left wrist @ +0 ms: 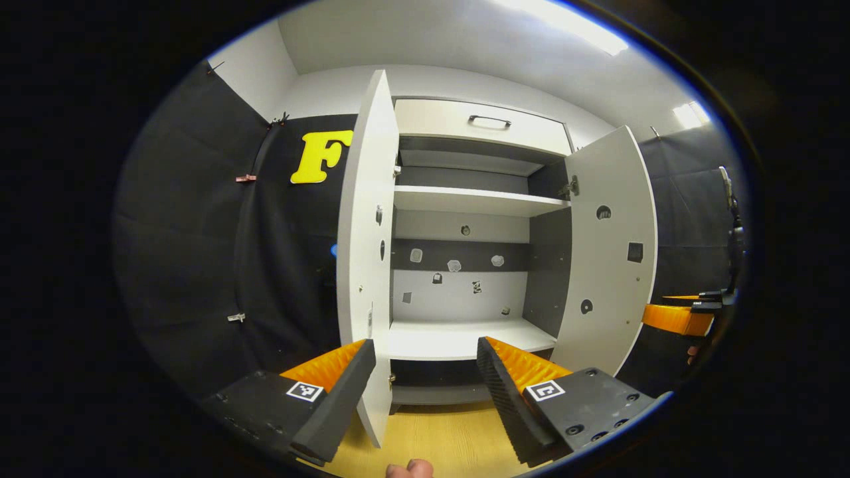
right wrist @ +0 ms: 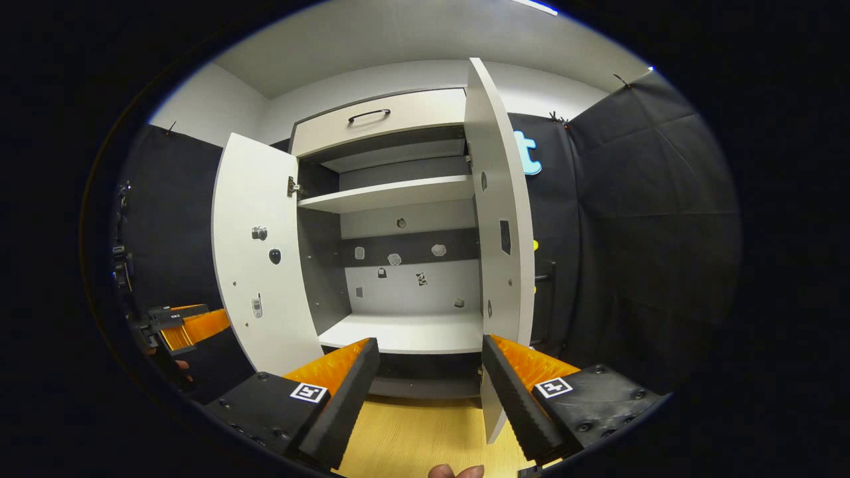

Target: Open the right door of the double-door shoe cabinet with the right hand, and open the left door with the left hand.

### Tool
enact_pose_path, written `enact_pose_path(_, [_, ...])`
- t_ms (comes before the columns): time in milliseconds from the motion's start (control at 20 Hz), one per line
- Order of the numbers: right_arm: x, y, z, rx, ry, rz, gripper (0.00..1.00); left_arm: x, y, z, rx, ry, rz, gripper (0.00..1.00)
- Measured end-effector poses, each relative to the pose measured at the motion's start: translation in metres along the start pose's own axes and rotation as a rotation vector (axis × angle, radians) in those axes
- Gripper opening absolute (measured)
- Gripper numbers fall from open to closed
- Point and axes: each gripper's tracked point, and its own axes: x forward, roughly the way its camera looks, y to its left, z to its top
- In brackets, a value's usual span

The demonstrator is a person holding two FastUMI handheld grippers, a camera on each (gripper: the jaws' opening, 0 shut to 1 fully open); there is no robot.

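The white double-door shoe cabinet [left wrist: 465, 199] stands with both doors swung out. In the left gripper view the left door [left wrist: 365, 265] is seen nearly edge-on, and its lower edge runs just inside the left finger [left wrist: 335, 392] of my left gripper [left wrist: 425, 345]. That gripper is open and not pressing on the door. The right door [left wrist: 607, 252] stands wide at the right. In the right gripper view the right door [right wrist: 501, 232] is edge-on beside the right finger [right wrist: 518, 392] of my open right gripper [right wrist: 430, 342]. The left door [right wrist: 259, 252] stands at the left.
Inside are bare white shelves [left wrist: 465, 338] and a grey back panel; a drawer with a dark handle [left wrist: 489, 121] sits on top. Wooden floor [left wrist: 431, 438] lies below. The right gripper [left wrist: 677, 318] shows orange beyond the right door; the left gripper [right wrist: 192, 325] shows beyond the left door.
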Motion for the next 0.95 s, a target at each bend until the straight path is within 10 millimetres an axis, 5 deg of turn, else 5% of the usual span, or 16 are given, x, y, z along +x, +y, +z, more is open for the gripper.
enact_pose_path(300, [-0.002, -0.001, 0.003, 0.001, -0.008, -0.006, 0.97, -0.001, -0.027, -0.003, -0.009, 0.002, -0.027, 0.95])
enact_pose_path(950, [-0.002, -0.001, 0.004, 0.004, -0.01, -0.011, 0.97, 0.003, -0.033, 0.0, 0.013, 0.005, -0.027, 0.95])
